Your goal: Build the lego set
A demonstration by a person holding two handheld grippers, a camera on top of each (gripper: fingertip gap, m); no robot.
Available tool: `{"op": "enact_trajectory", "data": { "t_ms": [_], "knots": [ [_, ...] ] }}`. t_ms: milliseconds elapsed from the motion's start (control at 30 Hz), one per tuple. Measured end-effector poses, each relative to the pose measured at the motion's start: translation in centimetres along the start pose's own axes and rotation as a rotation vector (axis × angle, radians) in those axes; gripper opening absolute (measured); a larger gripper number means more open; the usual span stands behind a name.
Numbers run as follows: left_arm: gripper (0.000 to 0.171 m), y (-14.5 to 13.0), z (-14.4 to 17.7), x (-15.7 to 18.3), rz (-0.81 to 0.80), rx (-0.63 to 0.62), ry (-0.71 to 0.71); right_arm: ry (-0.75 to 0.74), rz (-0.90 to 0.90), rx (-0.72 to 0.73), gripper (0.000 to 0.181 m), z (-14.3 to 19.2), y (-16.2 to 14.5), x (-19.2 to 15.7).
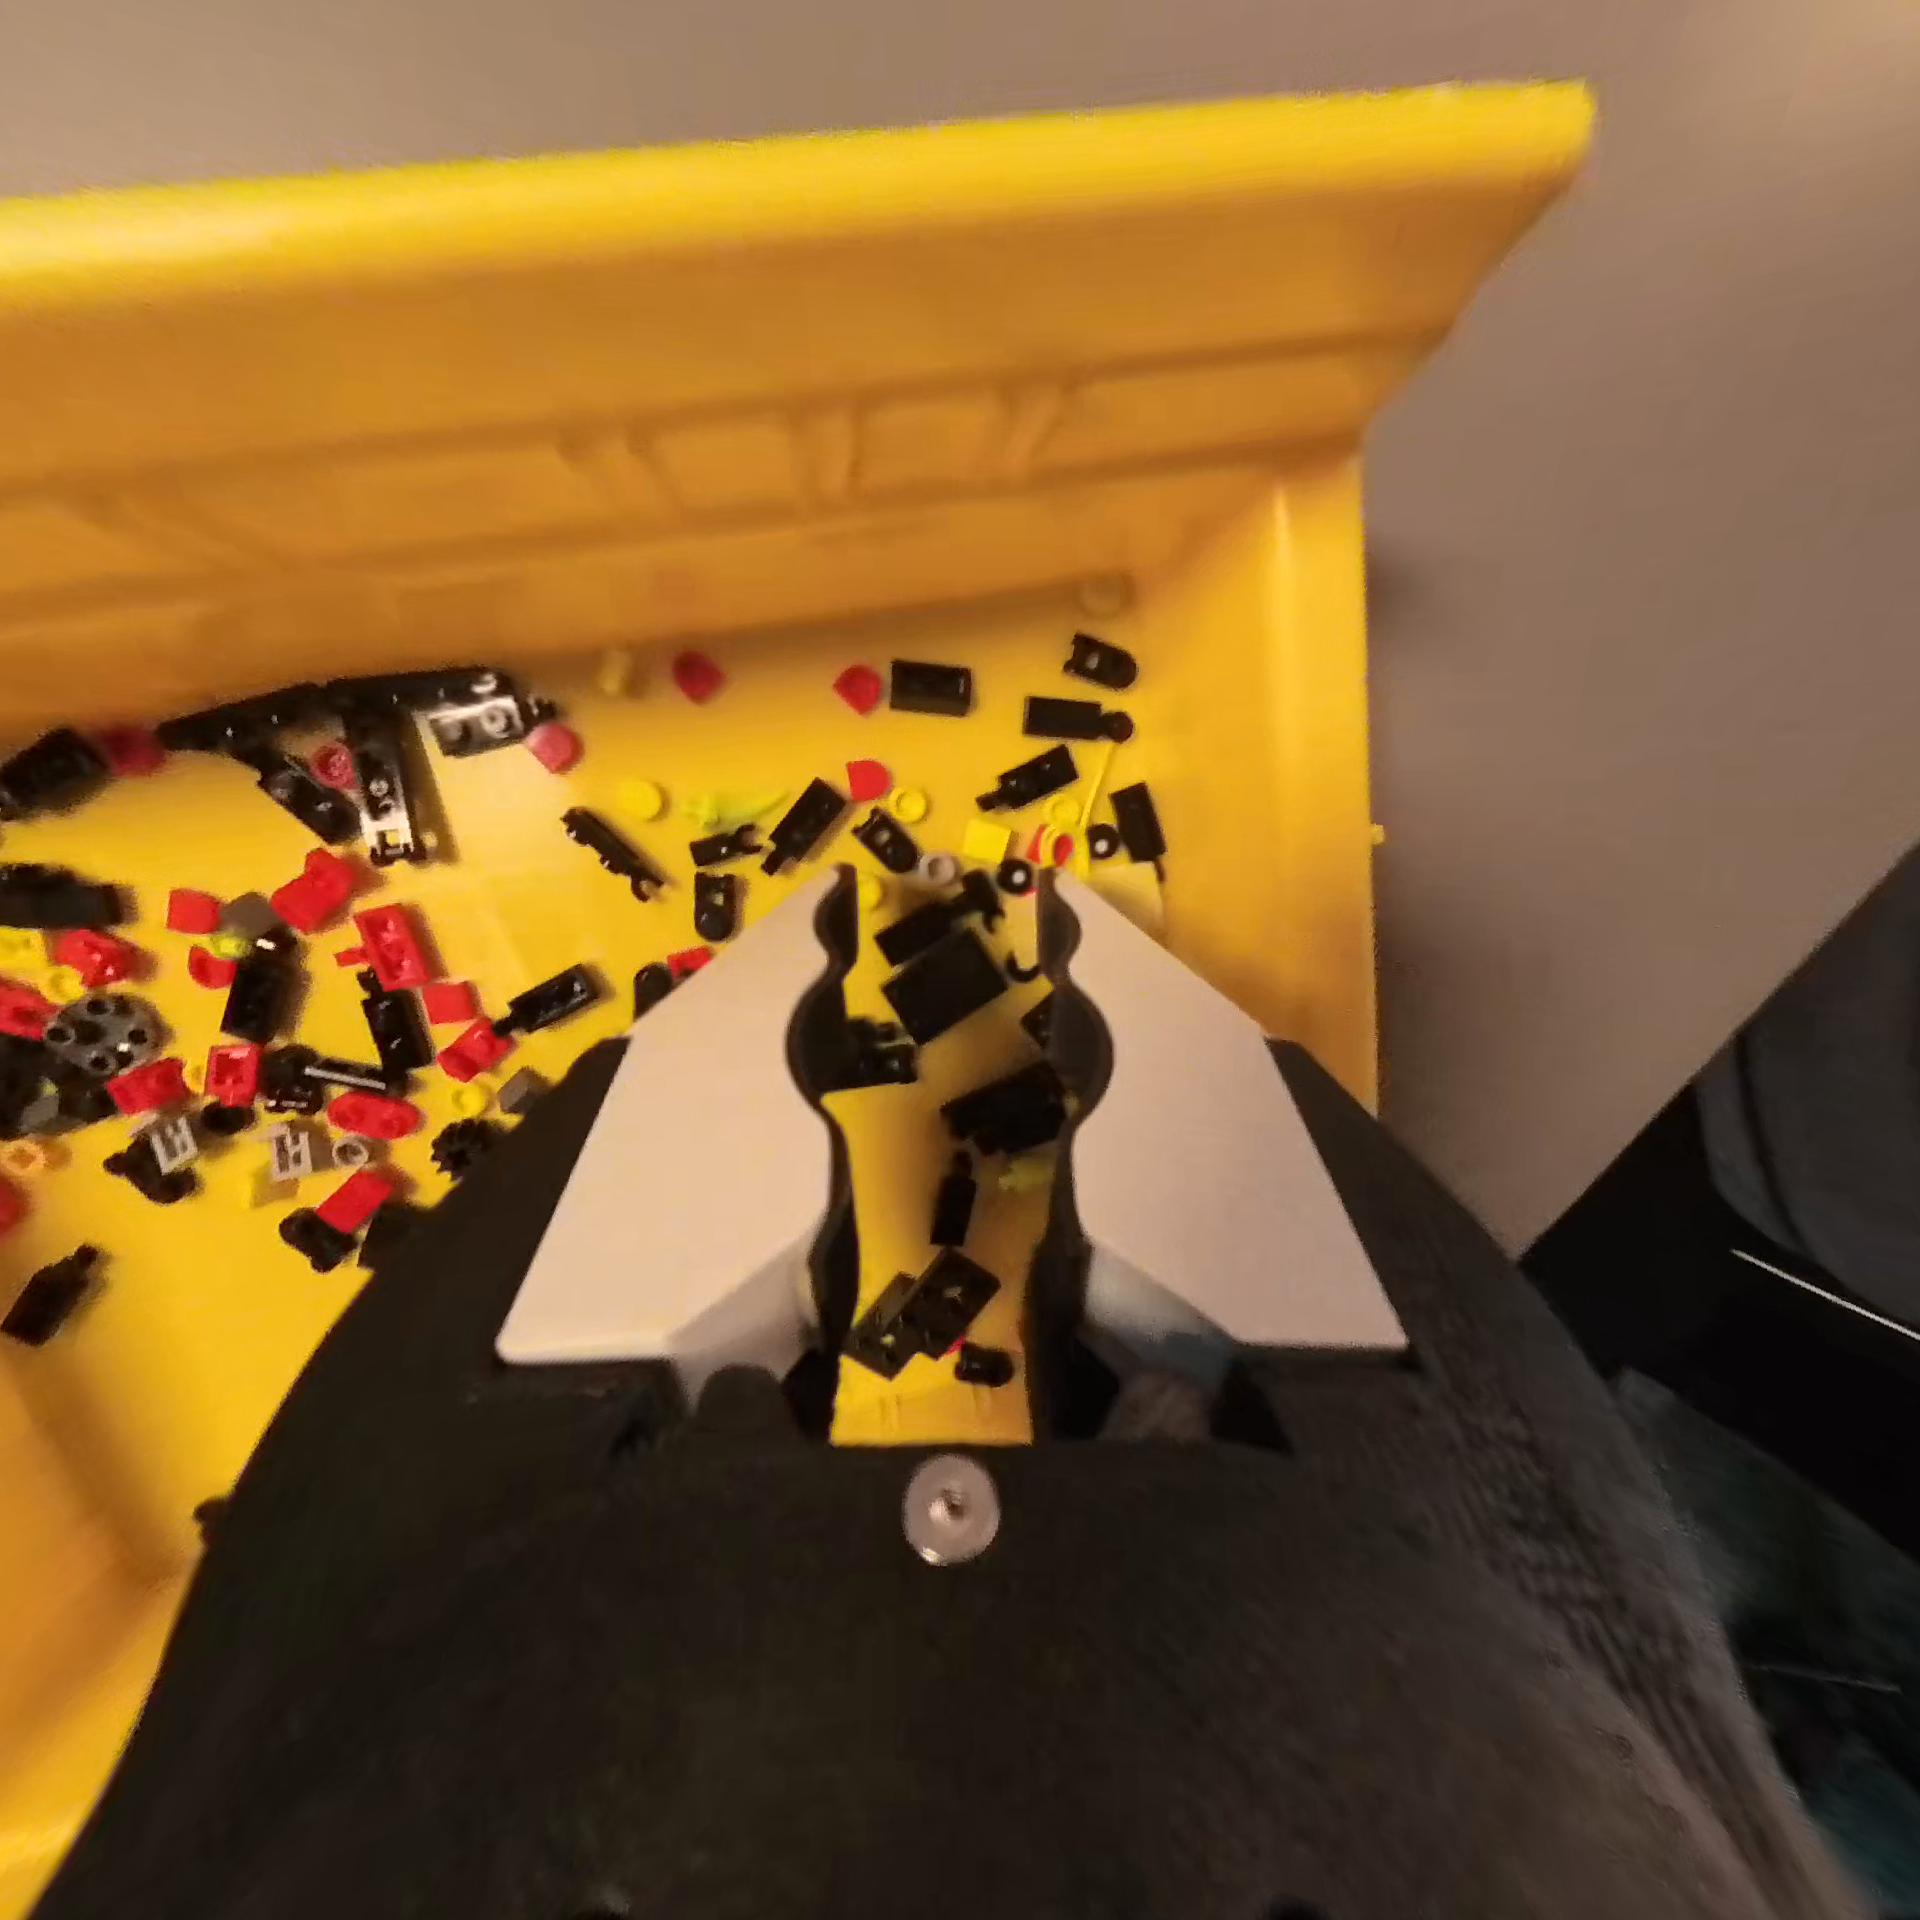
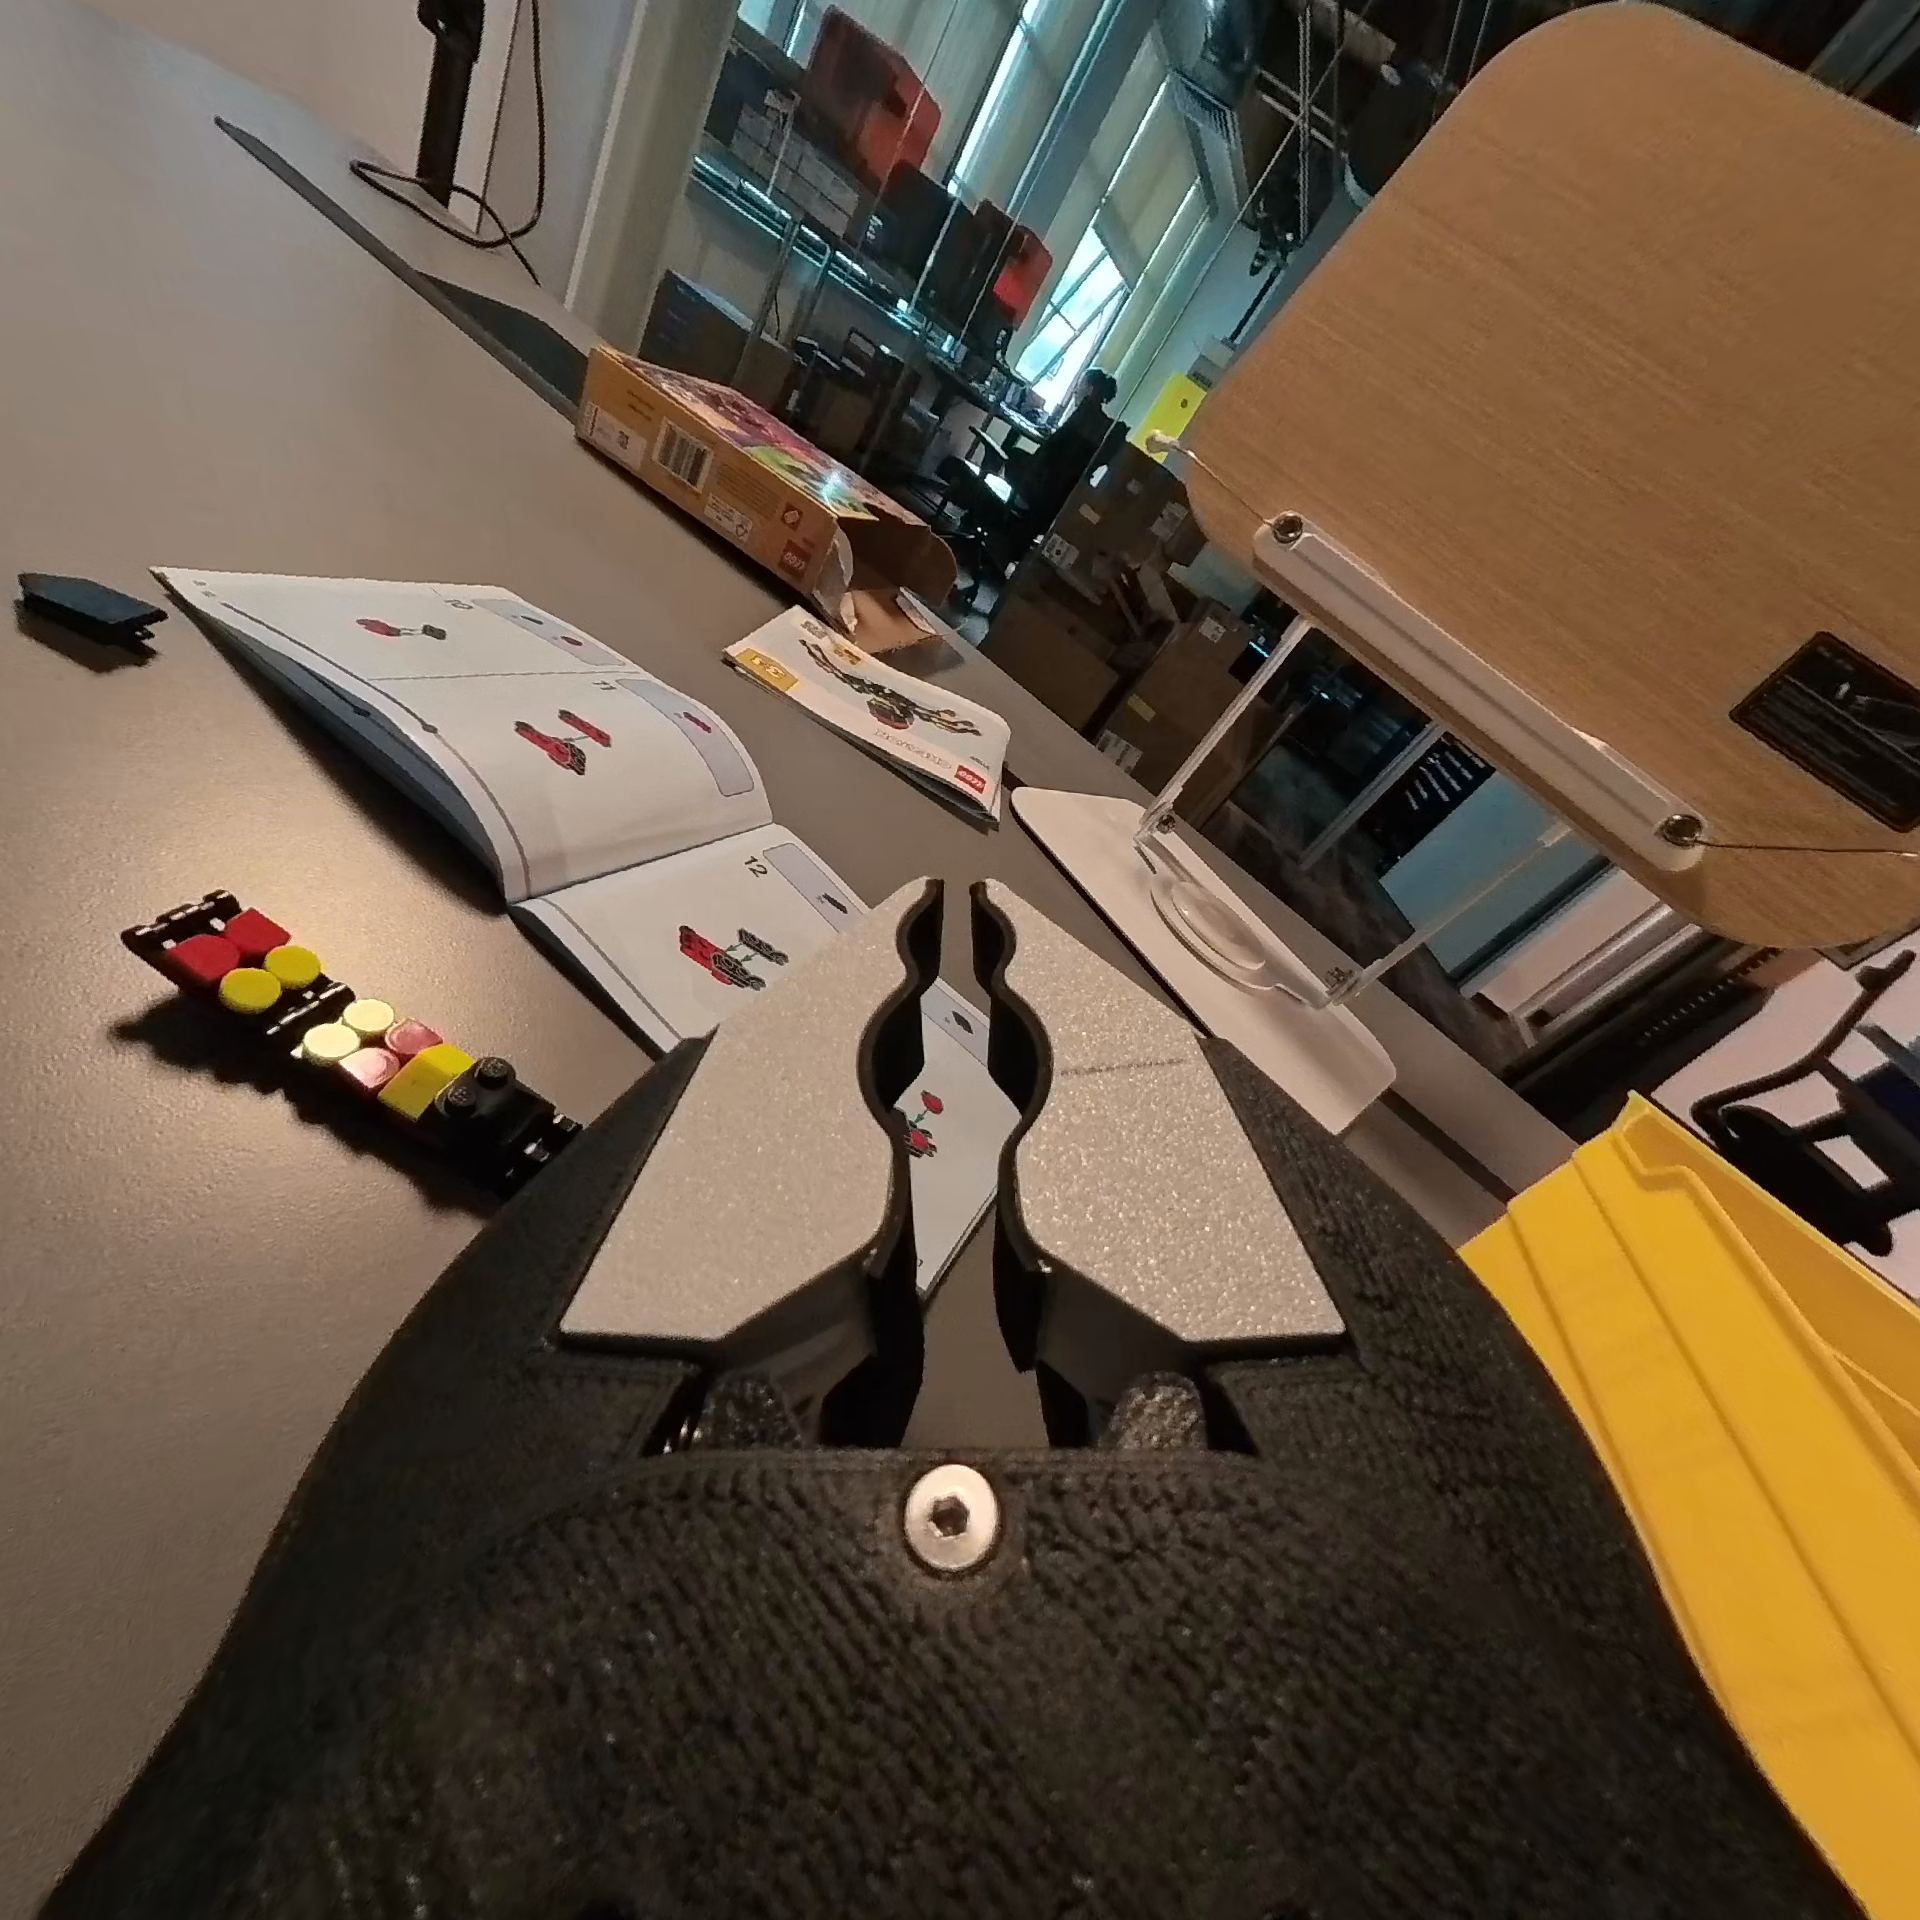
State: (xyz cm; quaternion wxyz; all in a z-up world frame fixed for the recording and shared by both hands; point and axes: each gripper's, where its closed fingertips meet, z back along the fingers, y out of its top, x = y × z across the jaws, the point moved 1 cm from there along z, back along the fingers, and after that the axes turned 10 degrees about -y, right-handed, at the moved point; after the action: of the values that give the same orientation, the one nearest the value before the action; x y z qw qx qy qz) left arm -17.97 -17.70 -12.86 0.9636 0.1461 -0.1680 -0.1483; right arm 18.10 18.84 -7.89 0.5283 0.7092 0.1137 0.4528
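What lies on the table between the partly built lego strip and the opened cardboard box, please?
In the right wrist view, the open instruction booklet lies between the lego strip and the cardboard box, flat on the table.

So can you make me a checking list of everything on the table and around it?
Surface: dark table, mostly bare.
Job's things: yellow bin of loose bricks; part-built strip; open instruction booklet.
Clutter: second booklet, opened box, small dark piece, wooden panel on stand.
Grippers: left gripper open over bin; right gripper slightly open, empty.
Cables: black cable by monitor stand.
Surroundings: shelving, windows.
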Motion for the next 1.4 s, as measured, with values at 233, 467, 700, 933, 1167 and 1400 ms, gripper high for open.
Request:
{"op": "enact_trajectory", "data": {
  "t_ms": [233,467,700,933,1167,1400],
  "knots": [
    [0.028,0.0,0.4,-1.7,-0.027,0.078,0.177,-0.002,0.003,0.002,0.003,0.0,0.0,0.0],
    [0.017,2.5,2.9,-2.7,-0.004,0.288,0.352,-0.002,0.01,0.002,0.003,0.0,0.0,-0.1],
    [0.018,4.6,2.5,0.2,0.102,0.443,0.233,-0.01,0.015,0.0,0.004,0.2,0.0,0.0],
    [0.017,6.5,1.5,4.9,0.117,0.546,0.033,-0.008,0.022,-0.006,0.004,0.1,-0.1,-0.1],
    [0.021,7.7,4.2,5.5,0.066,0.706,0.083,-0.015,0.046,-0.023,0.004,0.0,-0.4,-0.1],
    [0.024,6.2,7.2,5.7,-0.011,0.697,0.056,-0.048,0.066,-0.058,0.004,-0.2,-1.0,0.3]
  ]
}}
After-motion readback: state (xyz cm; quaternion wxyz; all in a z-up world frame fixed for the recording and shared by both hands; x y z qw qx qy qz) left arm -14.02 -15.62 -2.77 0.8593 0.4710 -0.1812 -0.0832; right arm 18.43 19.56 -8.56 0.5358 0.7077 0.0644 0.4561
